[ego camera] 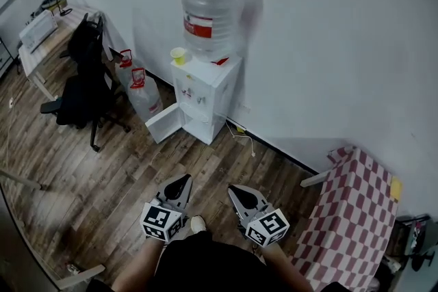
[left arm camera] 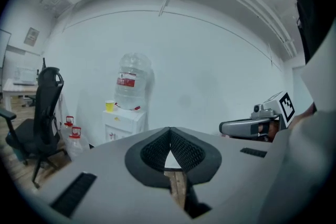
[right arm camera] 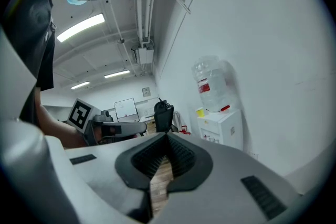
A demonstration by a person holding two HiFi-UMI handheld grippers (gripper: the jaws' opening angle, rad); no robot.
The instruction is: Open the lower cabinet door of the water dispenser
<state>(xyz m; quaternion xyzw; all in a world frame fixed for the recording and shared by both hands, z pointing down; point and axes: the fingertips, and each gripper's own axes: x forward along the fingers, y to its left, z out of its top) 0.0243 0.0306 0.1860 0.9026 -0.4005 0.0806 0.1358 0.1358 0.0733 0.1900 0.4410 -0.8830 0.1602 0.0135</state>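
White, likely light and stiff, the cabinet door [ego camera: 164, 123] of the water dispenser [ego camera: 205, 89] at the wall was seen ajar, best taken by its free edge; left gripper [ego camera: 183, 181] and right gripper [ego camera: 234, 191] were pressed together, empty.

floor [ego camera: 123, 181]: wood planks | wall [ego camera: 328, 31]: white | black office chair [ego camera: 82, 89]: left | checkered table [ego camera: 352, 215]: right
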